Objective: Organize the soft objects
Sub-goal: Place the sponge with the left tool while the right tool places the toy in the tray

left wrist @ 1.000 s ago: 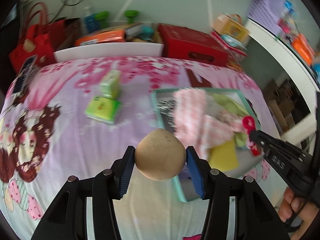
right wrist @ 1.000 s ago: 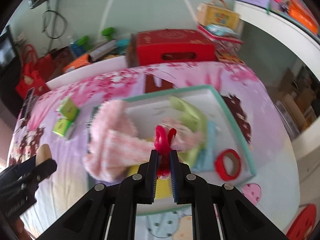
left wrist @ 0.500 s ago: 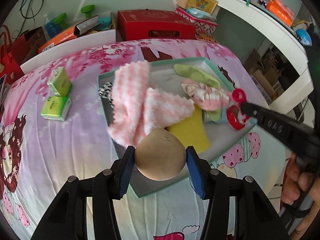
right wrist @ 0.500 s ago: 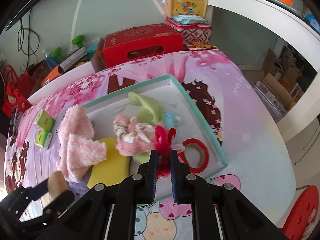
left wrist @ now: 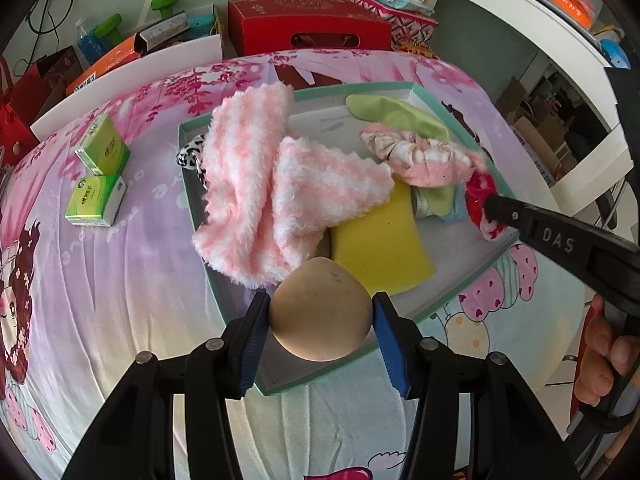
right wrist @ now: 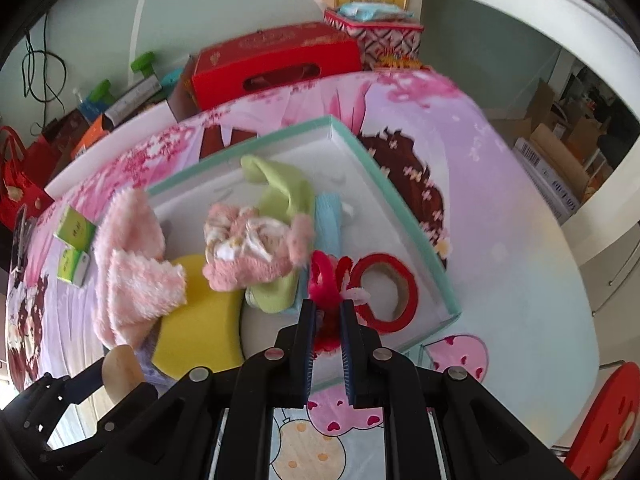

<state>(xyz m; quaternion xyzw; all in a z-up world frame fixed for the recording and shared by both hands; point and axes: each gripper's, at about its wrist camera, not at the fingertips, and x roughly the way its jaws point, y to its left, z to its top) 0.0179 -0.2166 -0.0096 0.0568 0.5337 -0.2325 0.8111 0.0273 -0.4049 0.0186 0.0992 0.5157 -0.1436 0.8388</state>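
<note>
My left gripper (left wrist: 320, 312) is shut on a tan teardrop-shaped sponge (left wrist: 320, 312), held over the near corner of a teal-rimmed white tray (left wrist: 396, 86). My right gripper (right wrist: 328, 312) is shut on a fuzzy red bow-like piece (right wrist: 322, 276) above the tray's near right side; it shows as a black arm (left wrist: 560, 240) in the left wrist view. In the tray lie a pink-and-white fluffy cloth (left wrist: 280, 184), a yellow sponge (left wrist: 380, 244), a pink scrunchie (right wrist: 248, 248), green socks (right wrist: 284, 188) and a red tape roll (right wrist: 386, 292).
Two green tissue packs (left wrist: 100, 172) lie on the pink cartoon bedsheet (left wrist: 120, 280) left of the tray. A red box (left wrist: 308, 24) and other boxes stand behind the bed. A white shelf (left wrist: 560, 32) runs along the right. A hand (left wrist: 604, 356) holds the right gripper.
Both grippers have swung over the tray and sunk toward it, each keeping its hold. The tray and its contents now sit closer and more centred in both views.
</note>
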